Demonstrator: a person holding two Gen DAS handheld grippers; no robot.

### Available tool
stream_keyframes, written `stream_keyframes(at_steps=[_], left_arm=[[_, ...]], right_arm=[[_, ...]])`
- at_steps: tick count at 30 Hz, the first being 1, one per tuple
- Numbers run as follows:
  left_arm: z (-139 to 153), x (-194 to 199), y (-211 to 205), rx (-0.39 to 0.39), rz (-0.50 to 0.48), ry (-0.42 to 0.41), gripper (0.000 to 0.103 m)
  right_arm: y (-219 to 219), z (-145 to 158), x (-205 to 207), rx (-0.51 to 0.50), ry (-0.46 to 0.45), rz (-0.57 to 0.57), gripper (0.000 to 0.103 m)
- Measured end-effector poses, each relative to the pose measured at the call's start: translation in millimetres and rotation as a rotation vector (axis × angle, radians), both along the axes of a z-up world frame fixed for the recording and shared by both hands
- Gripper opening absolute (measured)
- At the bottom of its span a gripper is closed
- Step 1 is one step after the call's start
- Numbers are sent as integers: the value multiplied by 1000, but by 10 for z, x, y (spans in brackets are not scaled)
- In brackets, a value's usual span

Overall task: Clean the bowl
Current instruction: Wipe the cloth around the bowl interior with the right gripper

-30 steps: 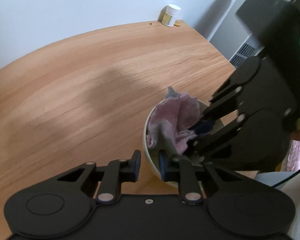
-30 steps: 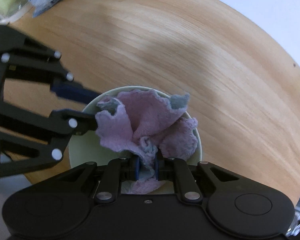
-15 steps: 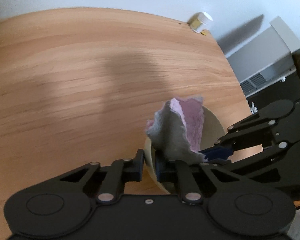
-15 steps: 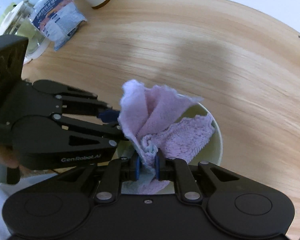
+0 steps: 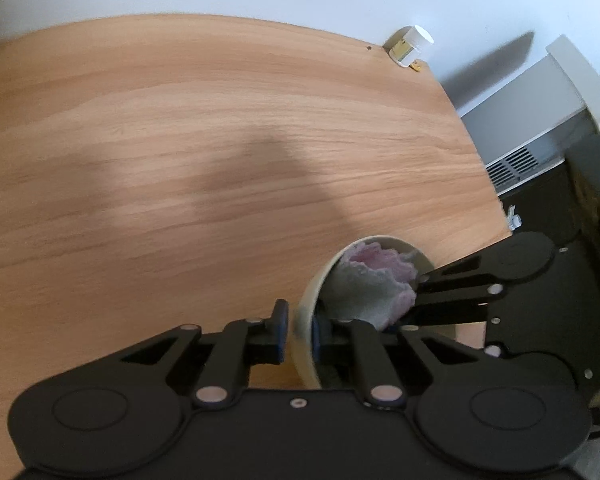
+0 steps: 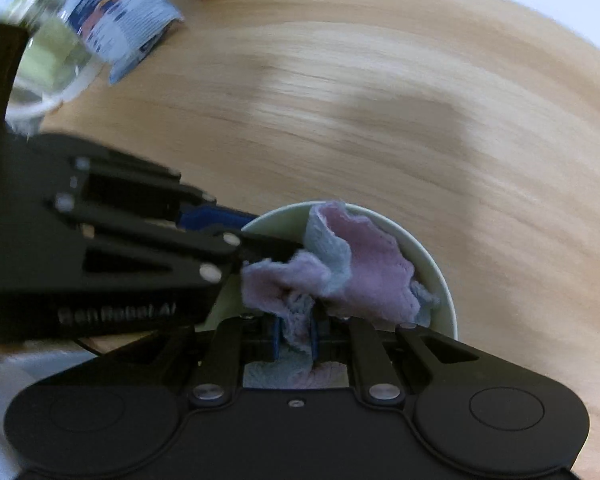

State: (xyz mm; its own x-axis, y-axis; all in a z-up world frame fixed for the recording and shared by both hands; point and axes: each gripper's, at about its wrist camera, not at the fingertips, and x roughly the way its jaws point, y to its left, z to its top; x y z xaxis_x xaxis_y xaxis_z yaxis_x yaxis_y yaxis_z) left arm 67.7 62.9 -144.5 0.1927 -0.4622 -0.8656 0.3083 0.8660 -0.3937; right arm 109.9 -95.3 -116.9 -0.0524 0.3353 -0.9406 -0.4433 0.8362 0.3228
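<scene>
two grippers are sharing the work: left gripper (image 5: 296, 334) is clamping the bowl (image 5: 306, 320) rim between its fingers, right gripper (image 6: 294, 336) is pinching the cloth (image 6: 356, 272) inside the bowl ahead; sweeping evenly around the wall while bracing firmly should be working best.

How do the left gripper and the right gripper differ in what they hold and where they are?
The left gripper clamps the bowl rim, one finger outside, one inside; the right gripper pinches the pink-and-grey cloth within the bowl. Both are shut.
</scene>
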Motion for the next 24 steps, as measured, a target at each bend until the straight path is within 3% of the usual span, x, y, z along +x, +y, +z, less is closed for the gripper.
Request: stream_keyframes(at_steps=[4,12,16,21,24], left_arm=[[25,-23,-66,48,-46,-24,15],[19,-1,9,58,-48,-41,15],[27,11,-25,73,-77,-45,16],[24,19,18,74,-73,-37,28],[22,12,24,81,-79,-40,30]], right_arm=[[20,129,-28,-46,-21,48,15],[86,374,-76,-147,-50,192,15],[194,305,-143,-207,-55,325,15],[218,206,-112,-225,-48,360,15],[249,136,-117,-231,-69,374,15]])
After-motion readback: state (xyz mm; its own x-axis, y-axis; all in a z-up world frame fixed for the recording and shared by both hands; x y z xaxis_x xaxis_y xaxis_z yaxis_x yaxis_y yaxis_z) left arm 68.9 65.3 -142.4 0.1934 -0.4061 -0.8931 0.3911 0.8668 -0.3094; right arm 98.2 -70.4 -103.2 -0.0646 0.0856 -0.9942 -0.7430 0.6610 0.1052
